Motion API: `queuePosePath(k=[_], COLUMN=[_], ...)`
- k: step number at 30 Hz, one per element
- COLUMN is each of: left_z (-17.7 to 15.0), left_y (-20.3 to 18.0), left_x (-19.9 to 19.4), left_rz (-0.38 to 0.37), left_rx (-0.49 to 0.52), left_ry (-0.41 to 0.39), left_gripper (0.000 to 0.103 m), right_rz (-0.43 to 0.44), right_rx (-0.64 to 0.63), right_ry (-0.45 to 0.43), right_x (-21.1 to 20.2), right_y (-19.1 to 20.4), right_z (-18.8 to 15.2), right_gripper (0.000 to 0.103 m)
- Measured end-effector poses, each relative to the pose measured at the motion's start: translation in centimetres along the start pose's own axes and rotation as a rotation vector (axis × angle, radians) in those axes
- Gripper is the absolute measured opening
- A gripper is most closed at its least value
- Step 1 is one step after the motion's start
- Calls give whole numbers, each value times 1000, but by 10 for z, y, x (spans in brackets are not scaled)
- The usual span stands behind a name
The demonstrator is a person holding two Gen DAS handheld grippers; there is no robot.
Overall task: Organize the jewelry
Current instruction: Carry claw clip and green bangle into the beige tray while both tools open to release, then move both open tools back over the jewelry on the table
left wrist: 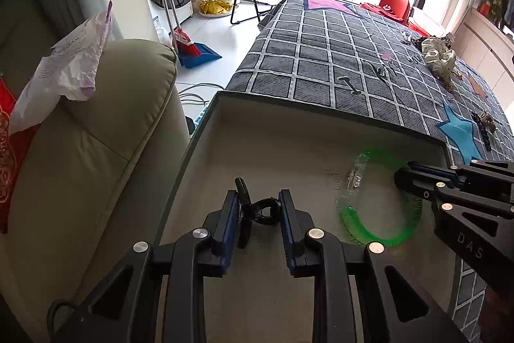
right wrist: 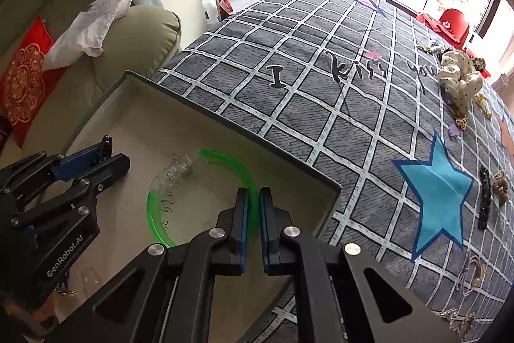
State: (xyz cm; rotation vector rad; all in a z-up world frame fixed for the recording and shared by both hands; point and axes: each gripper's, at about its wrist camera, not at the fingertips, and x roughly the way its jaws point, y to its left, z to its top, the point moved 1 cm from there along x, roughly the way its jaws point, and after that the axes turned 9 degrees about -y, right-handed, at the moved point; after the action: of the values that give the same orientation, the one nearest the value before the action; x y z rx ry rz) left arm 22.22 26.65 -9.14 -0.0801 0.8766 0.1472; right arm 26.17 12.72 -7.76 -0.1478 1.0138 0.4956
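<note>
The green bangle (right wrist: 205, 198), a translucent ring with a clear clasp section, hangs low inside the open box (right wrist: 244, 130), and the right gripper (right wrist: 253, 214) has its jaws clenched on the ring's rim at about three o'clock. Holding it by the thin edge looks like the sensible way to lower it flat without it rolling. Whether the ring already rests on the box floor I cannot tell.

At about nine o'clock from the bangle, the left gripper (left wrist: 257, 208) grasps a black hair clip (left wrist: 257, 211), its jaws part-way closed on the clip's looped body. It, too, sits down within the box, near the left wall, so both pieces seem about to be let go there.

The box is a shallow cardboard tray with a pale lining. Besides the two held items, something small and clear with a bit of chain shows at its near left corner, too blurred to name.

The box sits on the bed (right wrist: 321, 92), at its corner beside the beige sofa (left wrist: 96, 150). Farther out, at one o'clock, cream scrunchies (right wrist: 459, 76) lie in a heap, and at three o'clock a black beaded clip (right wrist: 483, 198) waits beside a small brown piece, well apart from the box and seemingly unsorted.
</note>
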Motion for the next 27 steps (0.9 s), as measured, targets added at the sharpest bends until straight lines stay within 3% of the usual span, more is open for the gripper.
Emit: queuePosePath(k=[7, 8, 9, 10, 11, 12, 13, 20, 24, 26, 27], left_z=[-1, -1, -1, -1, -2, -2, -2, -1, -4, -6, -7], left_y=[-1, -2, -3, -3, -4, -5, -6, -17, -18, -18, -18], left_x=[0, -1, -1, -1, -2, -4, -8, -14, -19, -24, -27], left_rz=[30, 38, 42, 45, 52, 65, 68, 70, 74, 83, 88], left_rx=[11, 16, 22, 24, 28, 31, 36, 73, 70, 65, 61], left_ry=[1, 1, 0, 0, 1, -17, -44, -52, -56, -60, -73], left_gripper=[28, 28, 28, 33, 61, 75, 82, 82, 83, 103, 103], right_rz=[50, 52, 54, 66, 71, 69, 67, 79, 75, 74, 74], right_rx=[45, 50, 54, 58, 58, 57, 54, 81, 101, 107, 110], right_ry=[6, 2, -5, -17, -26, -34, -42, -77, -97, -101, -102], right_x=[-6, -8, -11, -15, -19, -22, -26, -46, -59, -64, -66], right_y=[-5, -5, -6, -7, -7, -7, -6, -13, -22, -26, -28], right_z=[-1, -1, -1, -1, -1, -1, -1, -5, -9, -12, -14], right_gripper=[10, 16, 29, 36, 42, 45, 45, 46, 59, 60, 62])
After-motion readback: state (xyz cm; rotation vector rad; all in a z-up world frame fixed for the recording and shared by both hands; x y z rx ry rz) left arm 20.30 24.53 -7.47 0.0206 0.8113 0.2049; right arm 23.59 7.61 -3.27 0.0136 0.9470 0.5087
